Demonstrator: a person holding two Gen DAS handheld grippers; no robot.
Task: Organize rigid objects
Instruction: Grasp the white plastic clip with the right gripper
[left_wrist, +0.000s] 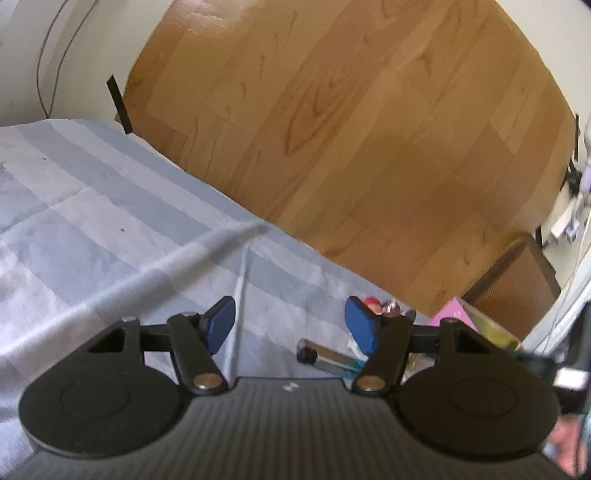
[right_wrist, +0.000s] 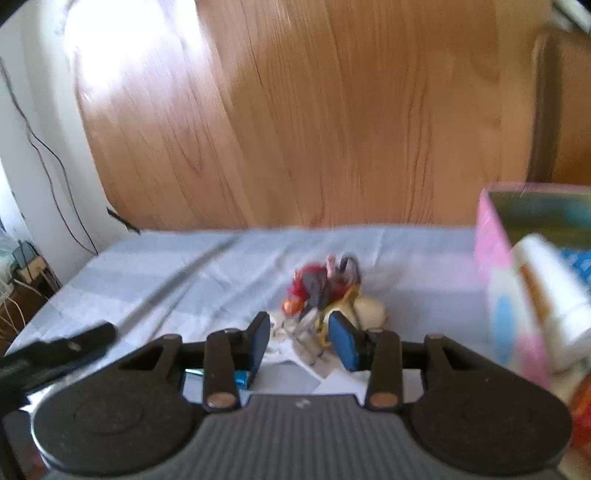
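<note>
- The striped cloth (left_wrist: 110, 221) ended at a far edge, beyond which lay the wooden floor (left_wrist: 369, 129); to the left the cloth lay bare.
- The left gripper (left_wrist: 290, 326) hung over the cloth with its blue pads apart and nothing between them. A lighter-like tube with a black cap (left_wrist: 325, 356) lay on the cloth just ahead of it.
- The right gripper (right_wrist: 299, 338) also stood released, empty, low over the cloth (right_wrist: 184, 273). Just beyond its fingertips a heap of small objects (right_wrist: 321, 291) sat near the cloth's far edge, with a cream rounded piece (right_wrist: 369, 312) touching its right side.
- Only the right view showed the pink box (right_wrist: 496, 258) clearly, standing close on the right and holding white packages (right_wrist: 546, 288); the left view caught just its corner (left_wrist: 454, 312).
- The left gripper's black finger (right_wrist: 62, 345) entered the right view low at the left.
</note>
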